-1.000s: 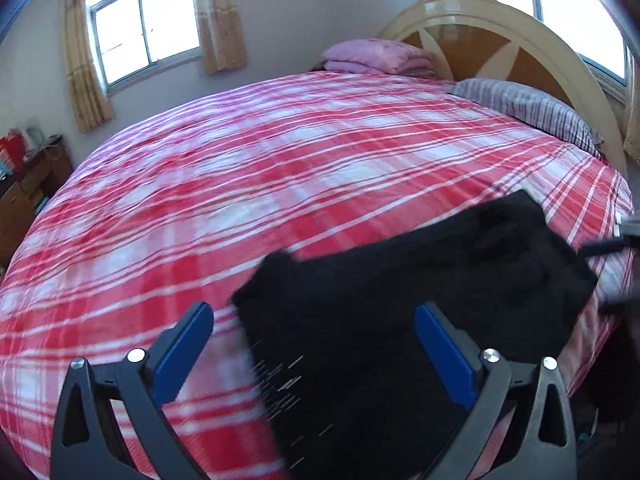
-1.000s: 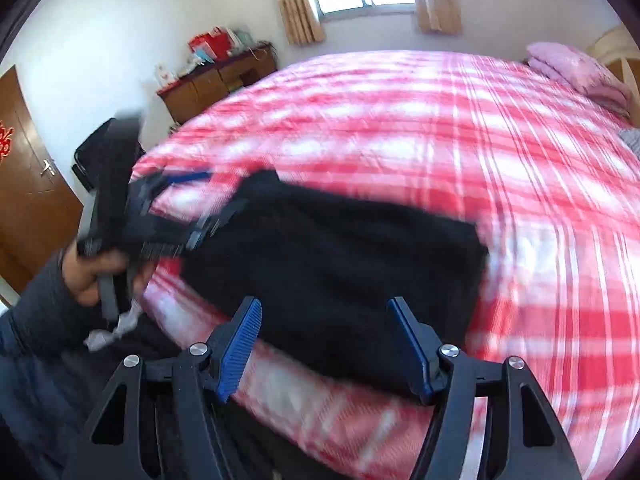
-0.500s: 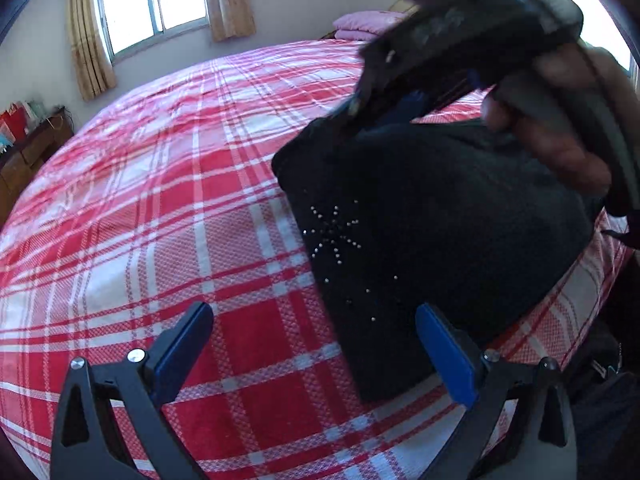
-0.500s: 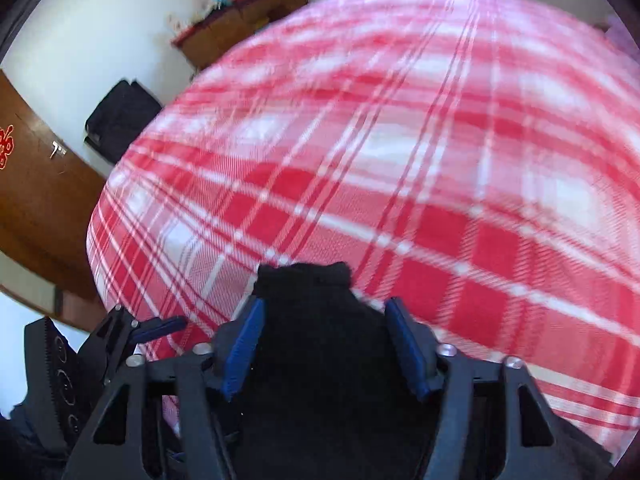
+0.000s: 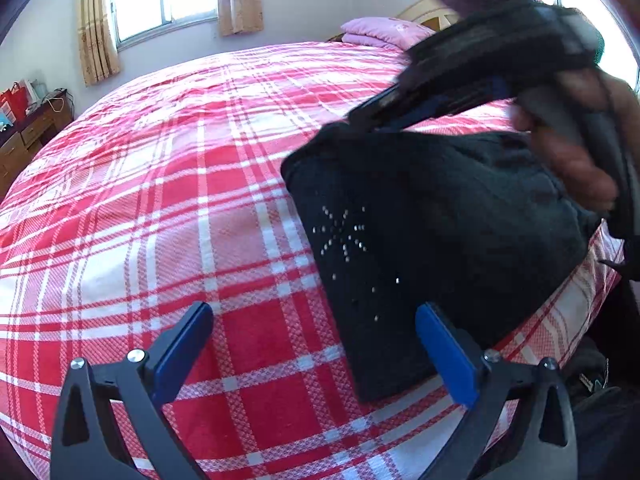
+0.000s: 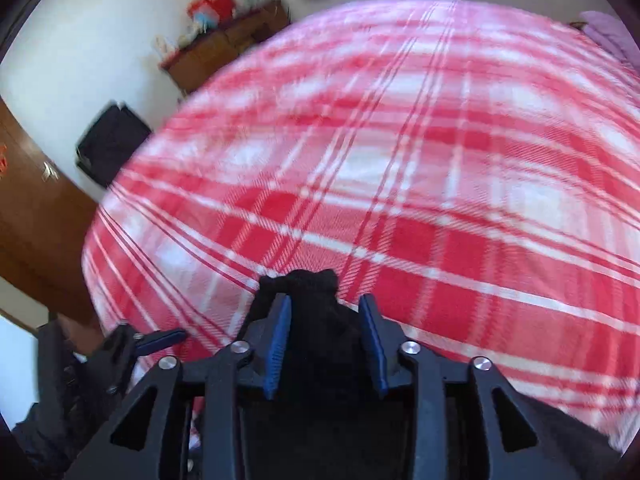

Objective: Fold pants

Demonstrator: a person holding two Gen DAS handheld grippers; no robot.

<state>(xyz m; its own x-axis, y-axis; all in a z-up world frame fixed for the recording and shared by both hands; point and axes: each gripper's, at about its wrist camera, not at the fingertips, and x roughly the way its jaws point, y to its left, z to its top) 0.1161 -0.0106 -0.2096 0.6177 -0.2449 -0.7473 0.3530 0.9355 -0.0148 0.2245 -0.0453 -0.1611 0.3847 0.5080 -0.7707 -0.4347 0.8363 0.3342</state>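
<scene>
The black pants (image 5: 440, 240), folded into a block with a pattern of small silver studs, lie near the edge of the red plaid bed (image 5: 160, 200). My left gripper (image 5: 314, 316) hovers open over the near corner of the block, its right pad above the fabric's edge. My right gripper (image 5: 360, 118), held by a hand (image 5: 568, 160), reaches in from the upper right to the far corner. In the right wrist view its jaws (image 6: 326, 300) are closing, with a bunched fold of the pants (image 6: 316, 320) pinched between the blue pads. The left gripper (image 6: 160, 340) shows at the lower left there.
A folded pink blanket (image 5: 380, 30) lies at the head of the bed by the headboard. A wooden dresser (image 6: 228, 48) with clutter stands against the wall, with a black bag (image 6: 112, 144) and a brown door (image 6: 32, 220) nearby. The bed's edge runs just below the pants.
My right gripper swept across the pants to the far corner and its jaws narrowed around the fabric. My left gripper dropped closer to the pants' near corner, still open.
</scene>
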